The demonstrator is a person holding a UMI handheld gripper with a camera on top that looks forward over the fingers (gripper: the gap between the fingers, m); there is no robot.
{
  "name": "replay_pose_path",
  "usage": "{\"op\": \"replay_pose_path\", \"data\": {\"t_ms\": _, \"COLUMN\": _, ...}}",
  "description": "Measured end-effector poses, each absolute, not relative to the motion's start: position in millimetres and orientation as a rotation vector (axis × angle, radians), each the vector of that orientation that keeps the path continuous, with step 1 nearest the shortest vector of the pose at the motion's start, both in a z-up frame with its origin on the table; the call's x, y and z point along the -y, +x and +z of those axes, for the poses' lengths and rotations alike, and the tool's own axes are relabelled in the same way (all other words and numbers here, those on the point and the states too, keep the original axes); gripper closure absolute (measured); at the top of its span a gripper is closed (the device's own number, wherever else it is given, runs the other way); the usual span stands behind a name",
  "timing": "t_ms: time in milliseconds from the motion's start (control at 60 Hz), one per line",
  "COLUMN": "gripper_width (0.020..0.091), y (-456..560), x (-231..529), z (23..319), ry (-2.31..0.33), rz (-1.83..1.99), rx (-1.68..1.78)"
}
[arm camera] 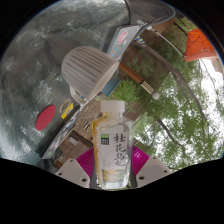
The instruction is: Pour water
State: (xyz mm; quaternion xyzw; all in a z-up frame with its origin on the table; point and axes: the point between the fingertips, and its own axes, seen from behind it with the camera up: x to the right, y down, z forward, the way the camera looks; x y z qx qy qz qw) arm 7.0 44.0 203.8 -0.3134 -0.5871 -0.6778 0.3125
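Pale-labelled bottle (110, 150) clamped between the claw's (108, 172) pink pads, neck toward twelve o'clock; grey cup (90, 72) at eleven o'clock. Approach step; tilting over it likely follows.

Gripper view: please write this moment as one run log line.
hand-held gripper: shut on bottle | bottle: upright, capped | white cup: beyond bottle | pour: not begun
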Motion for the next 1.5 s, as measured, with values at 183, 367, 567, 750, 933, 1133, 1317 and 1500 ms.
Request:
{"op": "replay_pose_path", "data": {"t_ms": 183, "gripper_width": 0.0635, "y": -23, "x": -52, "z": 201, "ry": -0.566, "rz": -1.947, "rx": 1.645}}
{"op": "replay_pose_path", "data": {"t_ms": 367, "gripper_width": 0.0634, "y": -19, "x": -57, "z": 187, "ry": -0.529, "rz": -1.965, "rx": 1.682}}
{"op": "replay_pose_path", "data": {"t_ms": 567, "gripper_width": 0.0634, "y": -22, "x": -57, "z": 202, "ry": -0.636, "rz": -1.843, "rx": 1.568}}
{"op": "replay_pose_path", "data": {"t_ms": 750, "gripper_width": 0.0634, "y": 0, "x": -69, "z": 243, "ry": -1.122, "rz": -1.338, "rx": 1.032}}
{"op": "replay_pose_path", "data": {"t_ms": 933, "gripper_width": 0.0635, "y": 33, "x": -81, "z": 229, "ry": -1.434, "rz": -0.632, "rx": 0.376}}
{"op": "replay_pose_path", "data": {"t_ms": 1133, "gripper_width": 0.0633, "y": 40, "x": -113, "z": 154, "ry": -1.595, "rz": 0.03, "rx": -0.042}}
{"op": "replay_pose_path", "data": {"t_ms": 1317, "gripper_width": 0.0634, "y": 54, "x": -125, "z": 95, "ry": -1.683, "rz": 0.073, "rx": -0.048}}
{"op": "replay_pose_path", "data": {"t_ms": 1500, "gripper_width": 0.0635, "y": 56, "x": -122, "z": 71, "ry": -1.711, "rz": -0.015, "rx": 0.051}}
